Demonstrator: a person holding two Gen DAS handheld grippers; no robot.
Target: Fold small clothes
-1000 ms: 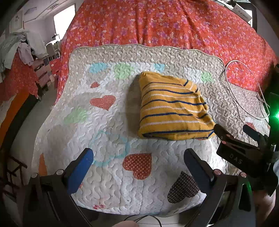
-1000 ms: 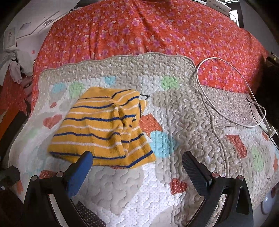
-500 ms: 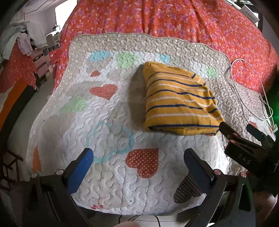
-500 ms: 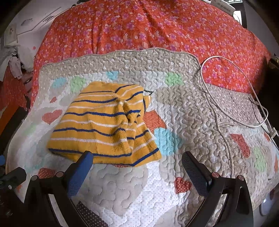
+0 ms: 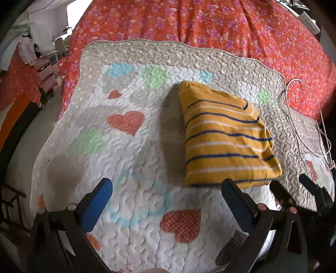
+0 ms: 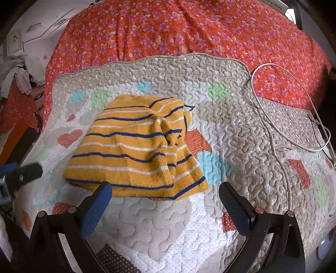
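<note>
Both claws, left (image 5: 167,204) and right (image 6: 166,201), gape wide and empty near the folded striped garment (image 6: 136,147) on the quilt (image 6: 231,130), its long axis running near-to-far, nearest the right claw.

Location: domestic bedroom.

A bed (image 6: 189,27) carries an orange-red floral bedspread (image 5: 210,23). A quilted mat (image 5: 130,159) printed with hearts and pastel patches lies on top of the bedspread. A white cable (image 6: 279,69) loops across the right side of the bed. Loose garments (image 5: 23,48) are piled on furniture at the left, beside a bright window (image 5: 73,8). A second red patterned cover (image 5: 16,84) drapes furniture at the left edge, with bare floor between it and the bed.
</note>
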